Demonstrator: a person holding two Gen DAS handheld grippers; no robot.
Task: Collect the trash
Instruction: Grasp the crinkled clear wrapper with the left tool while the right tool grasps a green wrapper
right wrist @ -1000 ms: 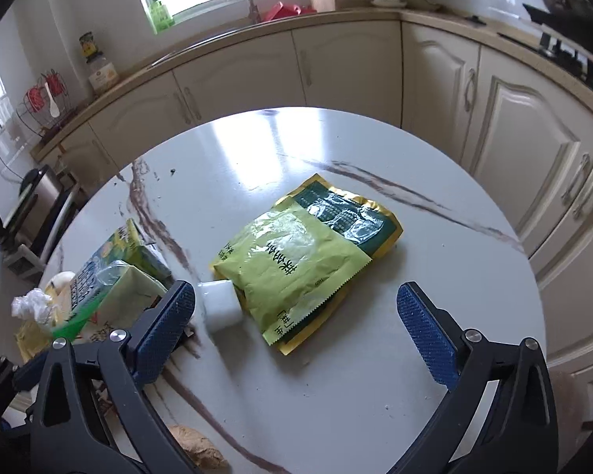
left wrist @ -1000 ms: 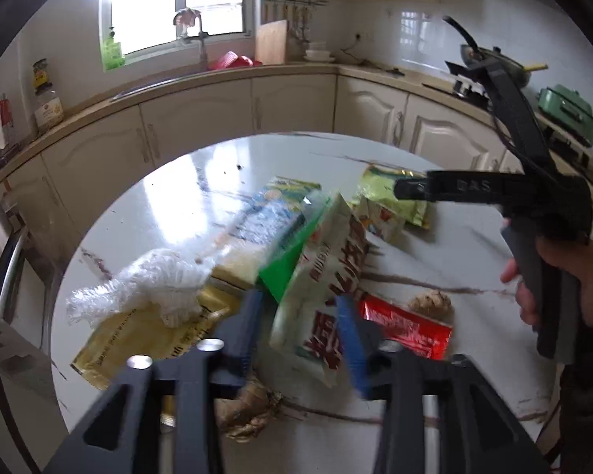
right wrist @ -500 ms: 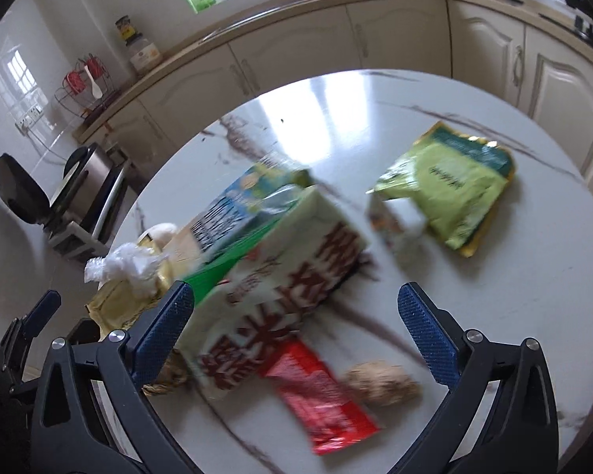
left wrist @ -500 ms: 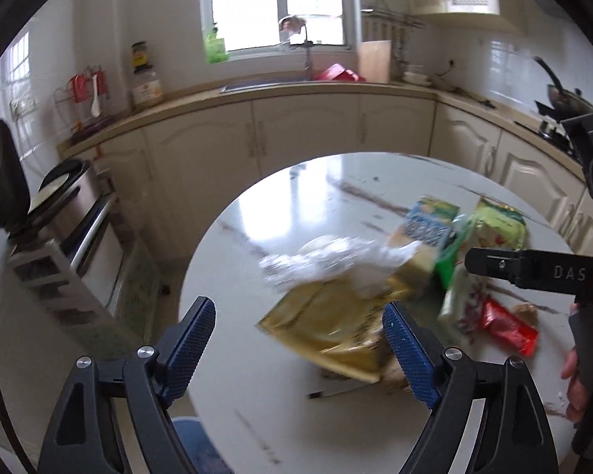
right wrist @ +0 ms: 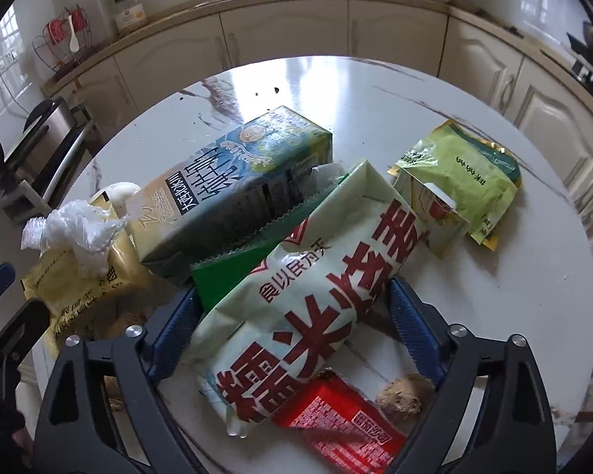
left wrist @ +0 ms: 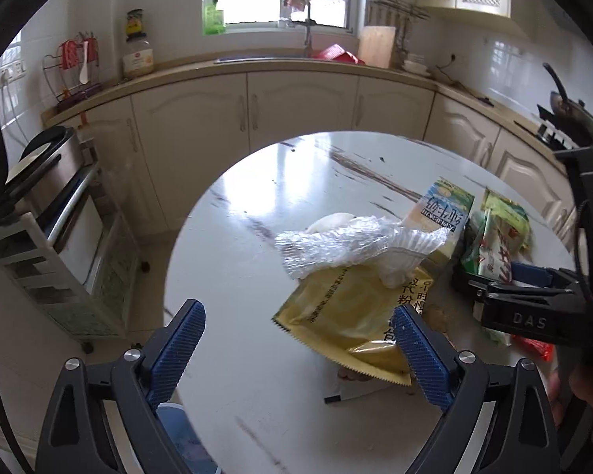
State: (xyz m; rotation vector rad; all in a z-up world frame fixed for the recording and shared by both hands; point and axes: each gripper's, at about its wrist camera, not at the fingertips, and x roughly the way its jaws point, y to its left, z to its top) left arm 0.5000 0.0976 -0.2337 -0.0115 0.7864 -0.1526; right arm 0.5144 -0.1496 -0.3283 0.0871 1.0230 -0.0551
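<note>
My closing right gripper [right wrist: 292,339] straddles the long white red-lettered plastic bag [right wrist: 316,300], crosswise, pads not yet pressing it.

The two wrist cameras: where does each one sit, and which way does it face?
Left wrist: on the left gripper, facing down at the yellow pouch; its jaws are opening, nothing between; the right gripper shows.
Right wrist: on the right gripper, jaws closing around the white bag.
Shared: milk carton, round table.

Home kitchen: cabinets [left wrist: 300,110], sink tap [left wrist: 302,19] (window behind), stove pan [left wrist: 573,112].
</note>
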